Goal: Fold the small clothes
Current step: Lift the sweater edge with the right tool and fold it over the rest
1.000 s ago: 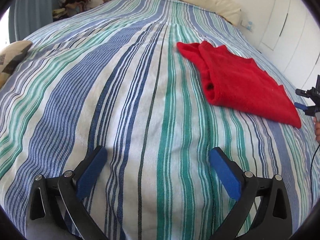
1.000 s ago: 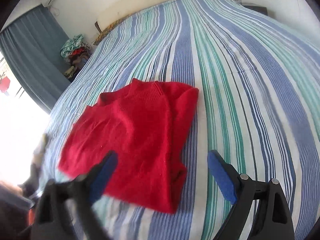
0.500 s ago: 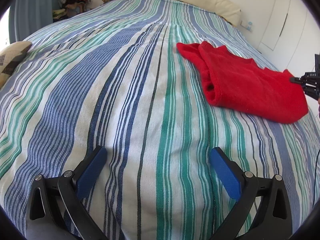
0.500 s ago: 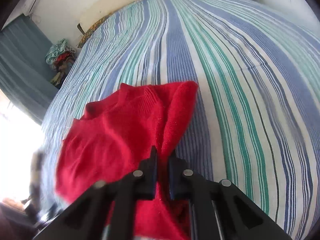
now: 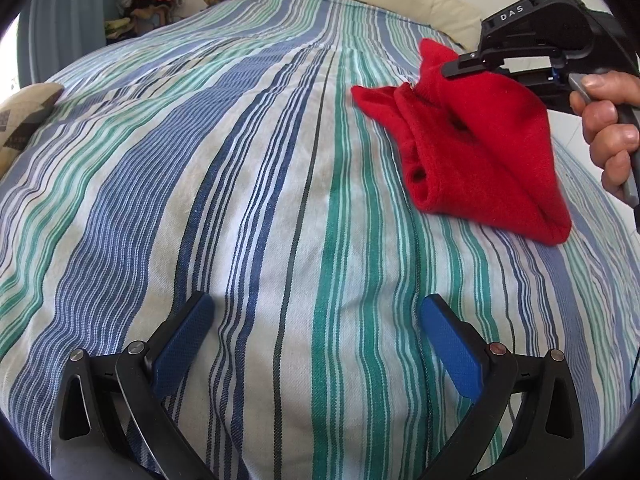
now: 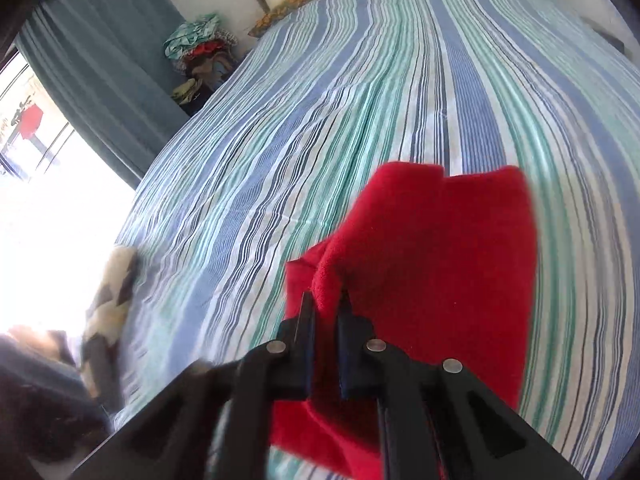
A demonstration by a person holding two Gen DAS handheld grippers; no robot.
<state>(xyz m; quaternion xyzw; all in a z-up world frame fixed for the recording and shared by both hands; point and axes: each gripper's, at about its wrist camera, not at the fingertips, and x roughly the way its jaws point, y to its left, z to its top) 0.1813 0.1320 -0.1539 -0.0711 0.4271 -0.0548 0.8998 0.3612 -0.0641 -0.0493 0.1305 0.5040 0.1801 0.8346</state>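
Right gripper (image 6: 326,300) fingers pinch red sweater (image 5: 480,152) on bed (image 5: 240,200); left gripper (image 5: 316,308) fingers wide.

Your red garment (image 5: 480,148) is a soft, fuzzy knit cloth with a matt nap and a ribbed edge. The bedspread (image 5: 248,208) under it is woven cotton-like cloth, matt, with a fine visible weave in its blue, green and white stripes. Your left gripper (image 5: 316,320) has black matt plastic arms, small shiny metal rivets, and finely textured blue pads (image 5: 450,344). Your right gripper (image 6: 326,300) shows the same black plastic and bright metal rivets. The curtain (image 6: 104,64) looks like plain matt fabric.
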